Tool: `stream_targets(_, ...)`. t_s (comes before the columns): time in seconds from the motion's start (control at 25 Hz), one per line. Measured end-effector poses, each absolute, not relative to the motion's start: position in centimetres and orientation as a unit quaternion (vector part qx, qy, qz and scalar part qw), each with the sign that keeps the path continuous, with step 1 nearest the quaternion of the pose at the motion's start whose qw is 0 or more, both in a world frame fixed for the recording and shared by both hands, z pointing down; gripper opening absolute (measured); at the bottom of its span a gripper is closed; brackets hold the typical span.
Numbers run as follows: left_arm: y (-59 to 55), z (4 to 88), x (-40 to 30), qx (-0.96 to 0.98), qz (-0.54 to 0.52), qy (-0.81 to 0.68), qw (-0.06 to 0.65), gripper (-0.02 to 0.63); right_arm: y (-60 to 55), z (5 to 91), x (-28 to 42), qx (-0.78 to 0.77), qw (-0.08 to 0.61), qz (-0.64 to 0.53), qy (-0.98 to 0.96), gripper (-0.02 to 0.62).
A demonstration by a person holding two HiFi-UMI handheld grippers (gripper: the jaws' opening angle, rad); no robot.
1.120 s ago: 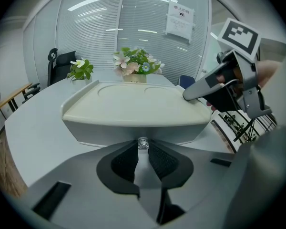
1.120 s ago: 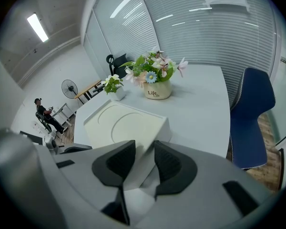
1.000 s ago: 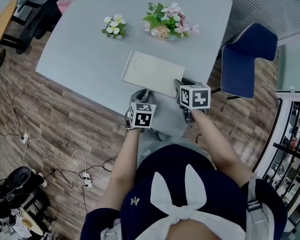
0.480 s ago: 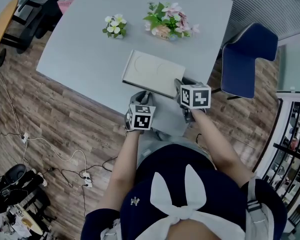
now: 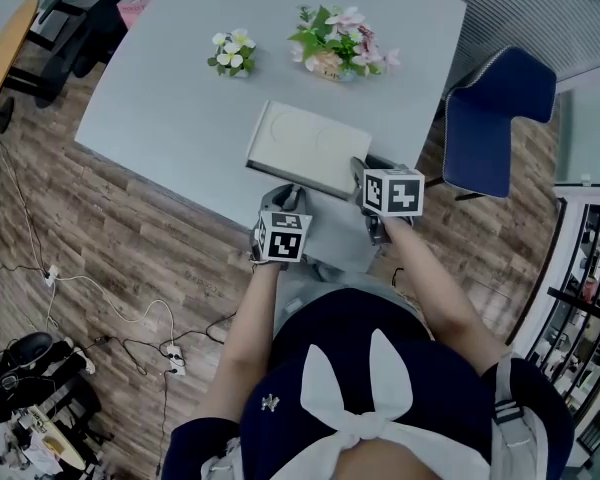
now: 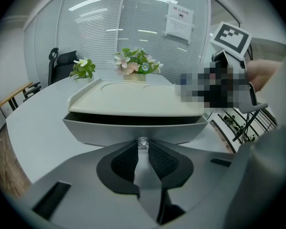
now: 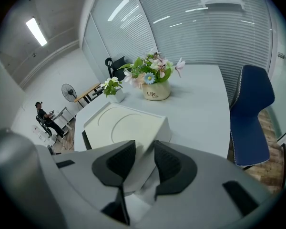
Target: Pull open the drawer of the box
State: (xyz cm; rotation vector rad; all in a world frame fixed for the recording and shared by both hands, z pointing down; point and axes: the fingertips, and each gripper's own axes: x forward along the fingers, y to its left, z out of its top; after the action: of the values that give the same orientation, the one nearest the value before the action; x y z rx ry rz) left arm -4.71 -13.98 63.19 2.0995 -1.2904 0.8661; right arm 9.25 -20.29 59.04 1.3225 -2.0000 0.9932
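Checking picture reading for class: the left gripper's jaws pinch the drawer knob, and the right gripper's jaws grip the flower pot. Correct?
Not quite. The right gripper view shows the right gripper with its jaws on the near corner of the box; the flower pot stands untouched behind. The rest holds.

Left gripper point(image 5: 285, 197) is pinching the small knob point(image 6: 142, 142) between nearly closed jaws. Right gripper point(image 7: 144, 152) is clamping wider-set jaws over a corner of the box point(image 7: 124, 123). Both bare forearms point(image 5: 242, 333) are reaching forward, grippers side by side, right slightly ahead.
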Motion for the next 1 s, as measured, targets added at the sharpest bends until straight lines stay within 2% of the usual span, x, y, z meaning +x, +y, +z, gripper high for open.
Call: stream_targets(1.0, -12.92, 63.25, -5.22, 0.776, 0.322, -0.475, 0.262, 0.080, -20.50, 59.06, 9.26, 0.499, 0.261, 0.371, -0.738, 0.127)
